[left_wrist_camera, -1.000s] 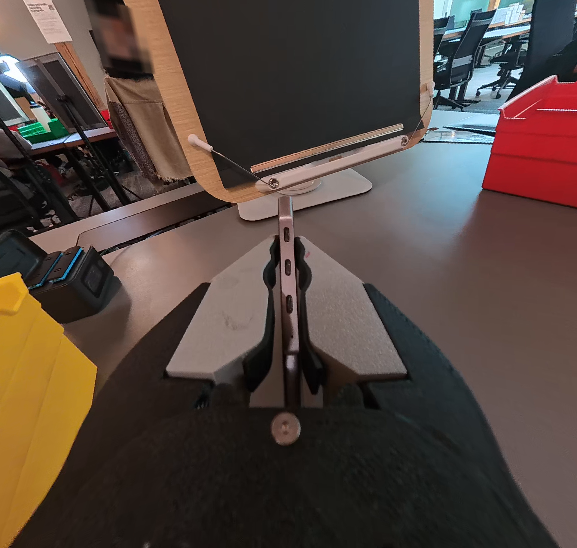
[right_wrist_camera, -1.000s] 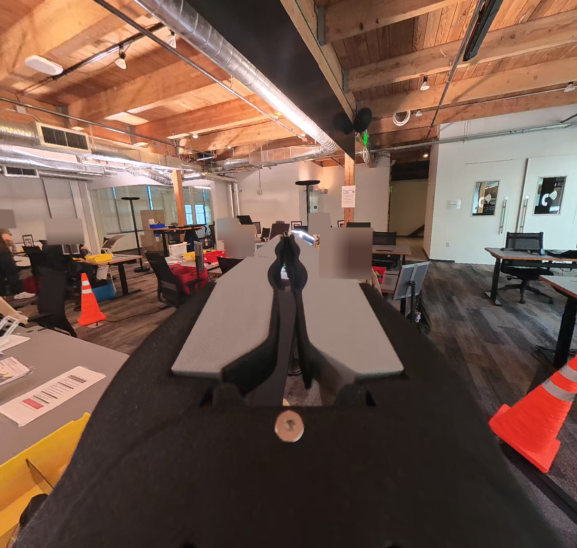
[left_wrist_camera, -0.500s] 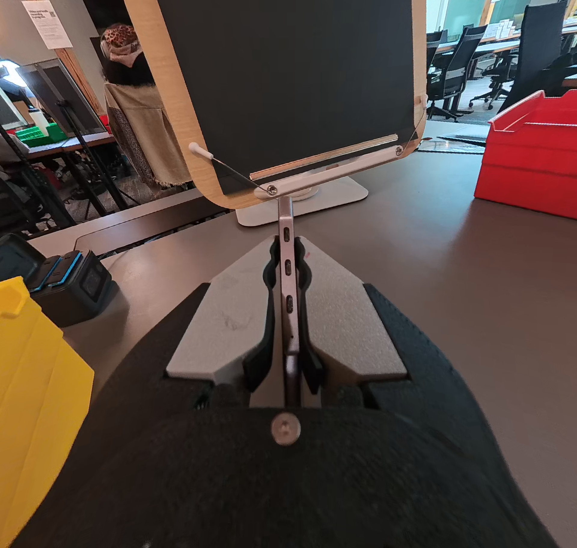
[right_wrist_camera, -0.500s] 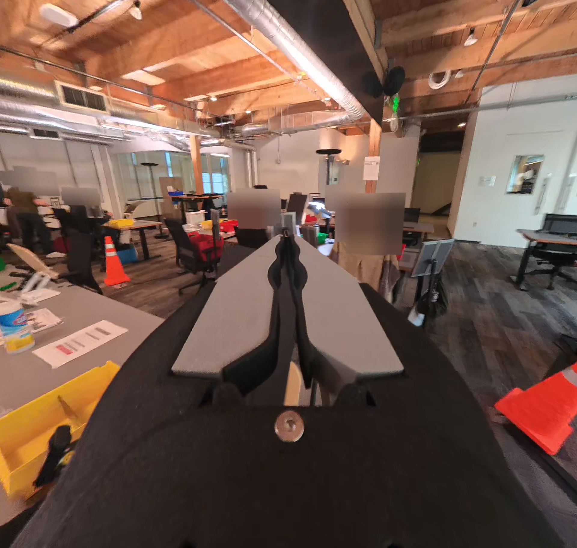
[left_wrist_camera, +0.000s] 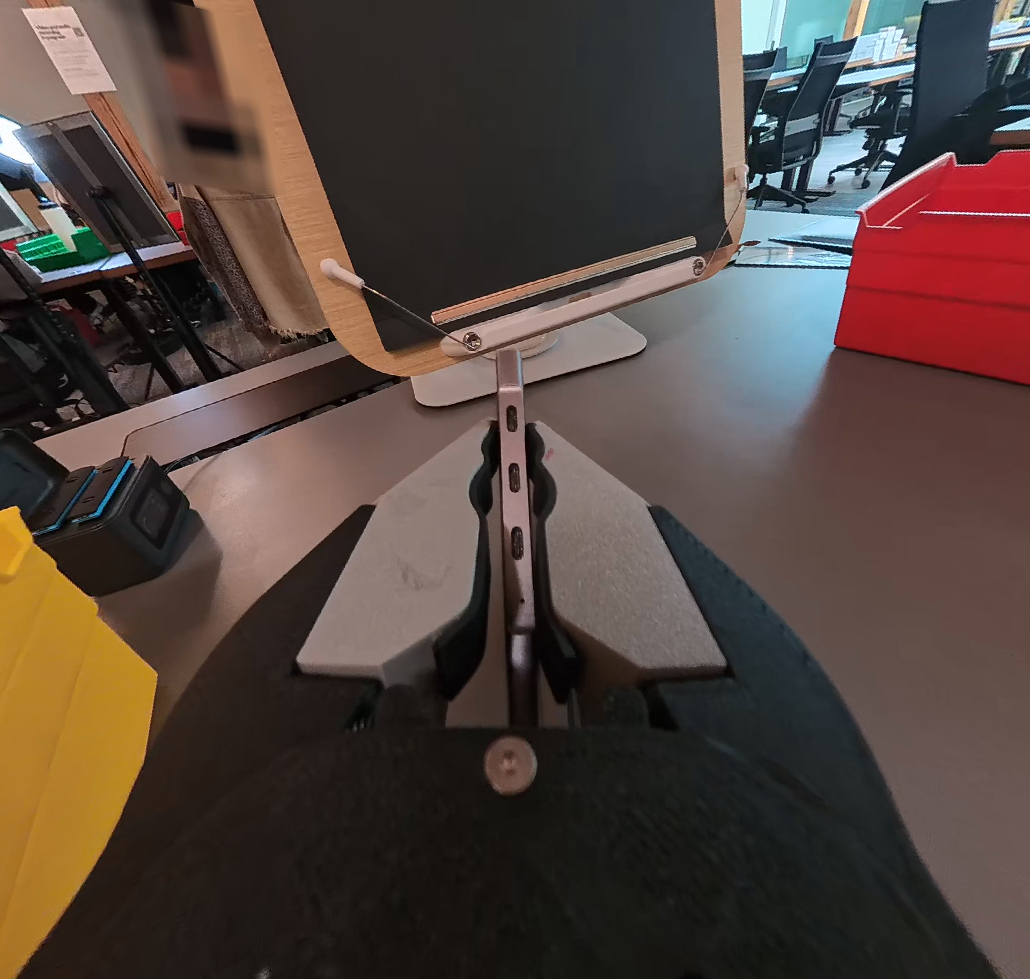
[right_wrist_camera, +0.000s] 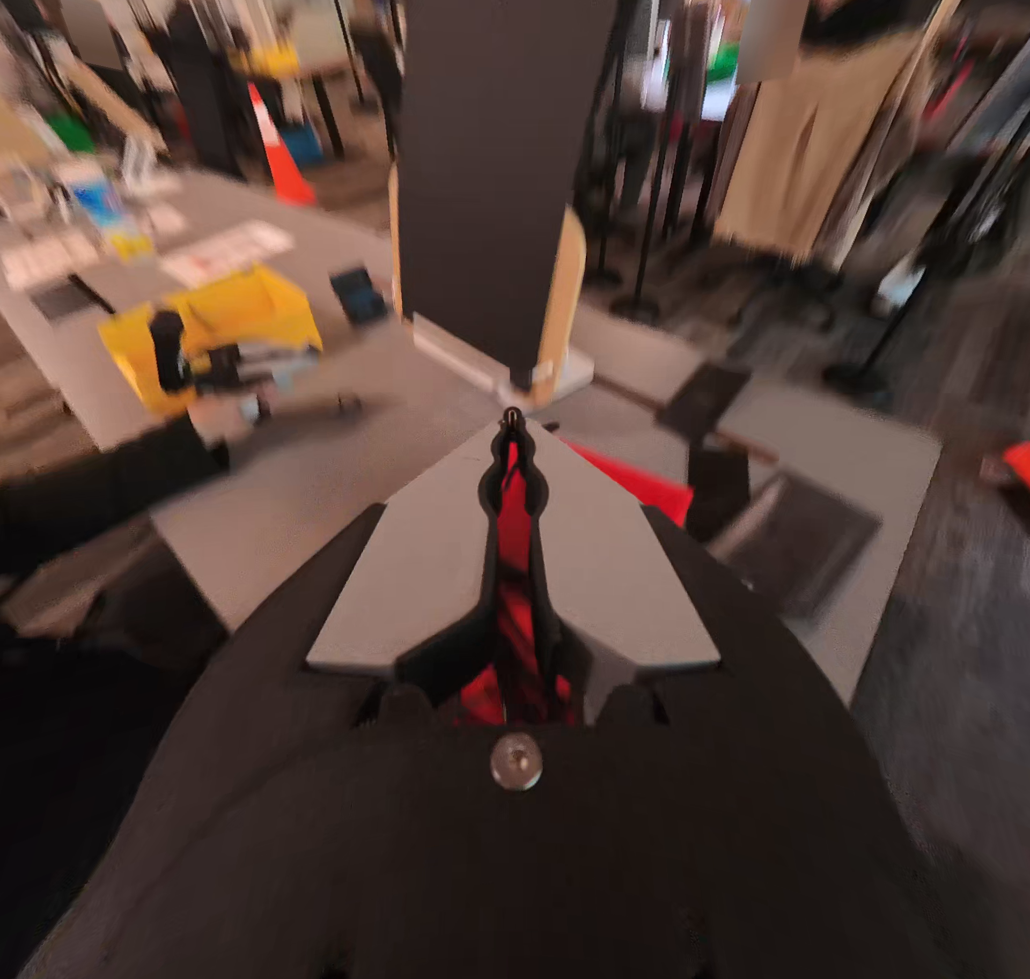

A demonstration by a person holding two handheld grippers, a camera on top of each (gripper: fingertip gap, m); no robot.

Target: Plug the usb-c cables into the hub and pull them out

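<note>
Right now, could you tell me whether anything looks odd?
Nothing looks damaged or spilled. The left tongs clamp the hub edge-up, three ports empty. The right wrist view is motion-blurred, so its closed tongs can't be checked further.

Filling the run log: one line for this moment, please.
left gripper: shut on hub | ports empty | right gripper: shut, view blurred

Your dark brown table (left_wrist_camera: 836, 506) has a red bin (left_wrist_camera: 942, 283) on the right, a yellow bin (left_wrist_camera: 56, 701) at the near left, a black charger box (left_wrist_camera: 111, 528) just behind it, and the white stand base (left_wrist_camera: 557, 361) mid-table.
</note>
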